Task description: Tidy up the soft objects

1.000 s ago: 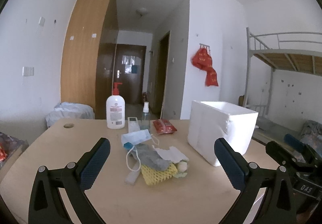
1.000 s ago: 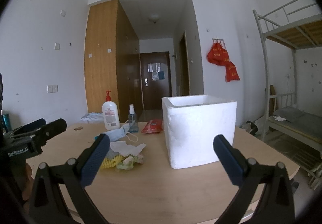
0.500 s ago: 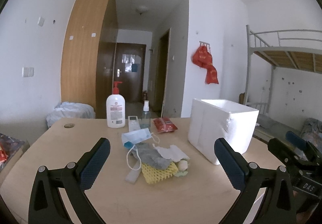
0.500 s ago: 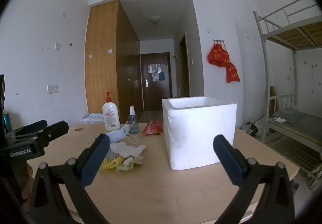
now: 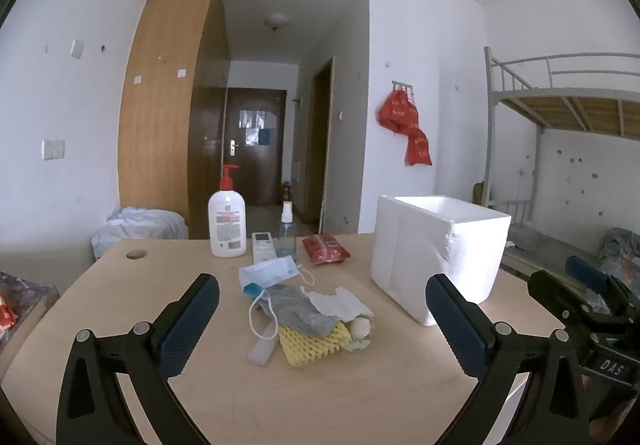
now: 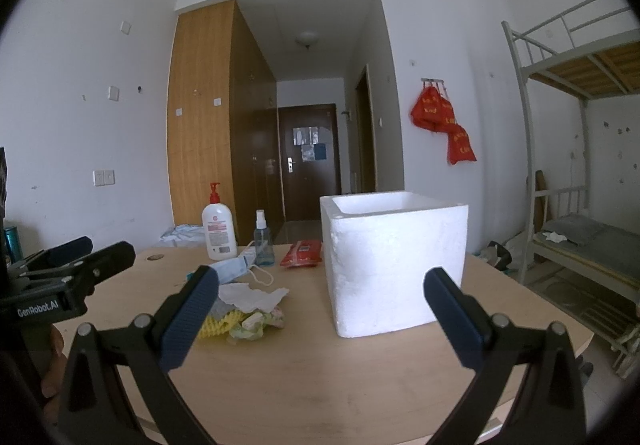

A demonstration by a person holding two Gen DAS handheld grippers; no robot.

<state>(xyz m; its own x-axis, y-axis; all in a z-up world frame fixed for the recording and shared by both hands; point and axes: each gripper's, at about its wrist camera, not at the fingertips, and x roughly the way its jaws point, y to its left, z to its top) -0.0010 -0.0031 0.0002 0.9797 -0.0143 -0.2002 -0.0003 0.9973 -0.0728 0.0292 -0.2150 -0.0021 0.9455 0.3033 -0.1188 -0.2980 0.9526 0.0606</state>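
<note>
Nearest, the left gripper (image 5: 322, 319) and right gripper (image 6: 320, 319) hover over the table's (image 5: 360, 397) near edge, both spread wide and empty. Mid-table lies the unsorted pile: yellow foam net (image 5: 310, 341), grey cloth (image 5: 298, 307), white tissue (image 5: 340, 301), blue face mask (image 5: 266, 273) lying crosswise. Toward the right edge stands the foam box (image 6: 394, 261), apparently empty; sorting looks unstarted.

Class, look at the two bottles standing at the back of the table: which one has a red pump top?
The larger white bottle, on the left. The small clear bottle beside it has a white spray nozzle instead.
</note>
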